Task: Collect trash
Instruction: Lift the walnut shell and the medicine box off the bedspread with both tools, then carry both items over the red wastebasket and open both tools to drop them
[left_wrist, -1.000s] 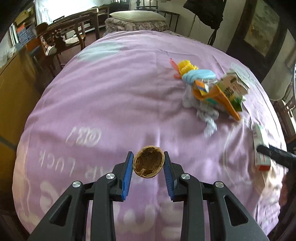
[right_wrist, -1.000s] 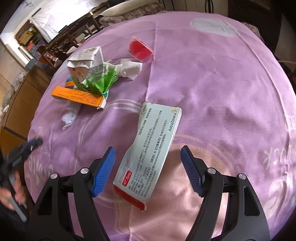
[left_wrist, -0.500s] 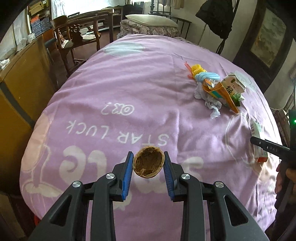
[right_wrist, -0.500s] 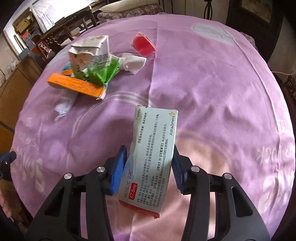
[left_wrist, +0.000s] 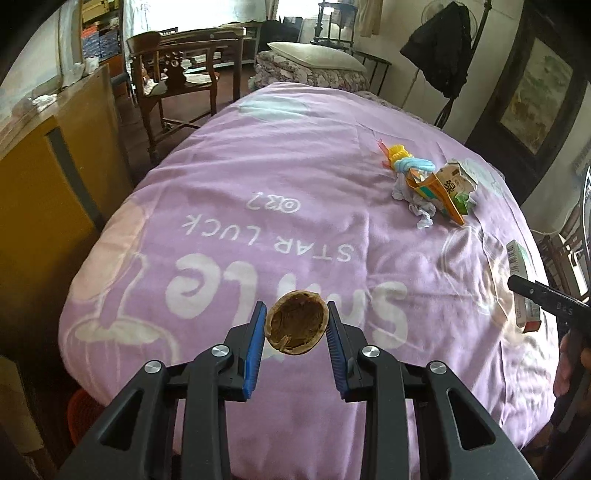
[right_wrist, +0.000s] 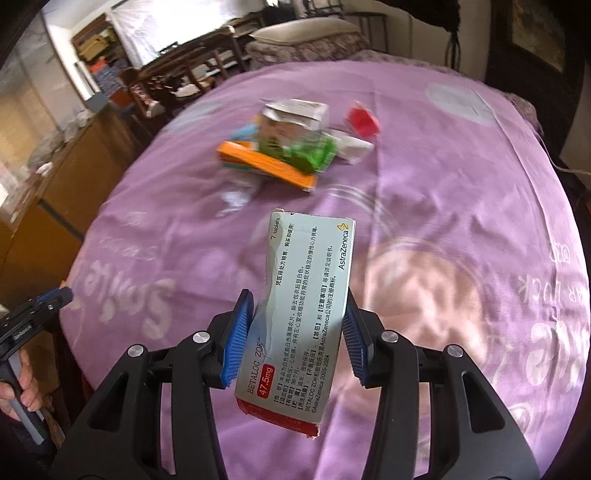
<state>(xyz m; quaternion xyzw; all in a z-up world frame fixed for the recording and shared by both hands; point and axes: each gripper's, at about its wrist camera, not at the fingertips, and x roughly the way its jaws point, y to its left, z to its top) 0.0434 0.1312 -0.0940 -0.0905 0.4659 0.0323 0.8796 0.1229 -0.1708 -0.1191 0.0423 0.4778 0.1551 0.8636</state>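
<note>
1. The brown, hollow half walnut shell (left_wrist: 296, 328) sits between the blue ribbed pads of the left gripper (left_wrist: 296, 332), its open cup facing the camera. It looks light, rigid and brittle; a hard squeeze could crack it, and its rounded sides could slip, so a grip across its widest part, as here, seems best.
2. The pale grey cardboard medicine box with black print and a red end (right_wrist: 306, 314) stands lengthwise between the pads of the right gripper (right_wrist: 297, 332), its far end sticking out well beyond the fingertips. It appears light and thin-walled, already creased along its left edge, so it would likely crush under pressure; holding the long sides near the middle looks sound.
3. The left gripper is narrowly spread and pinches the shell from both sides, clear of the cloth below.
4. The right gripper is partly closed, both pads pressing the box's long edges, lifting it above the cloth.
5. Beyond and beneath both grippers lies a purple blanket with white lettering (left_wrist: 332, 192).
6. Far ahead of the right gripper, a heap of mixed litter (right_wrist: 288, 147) remains: an orange carton, green wrapper, red piece and white paper.
</note>
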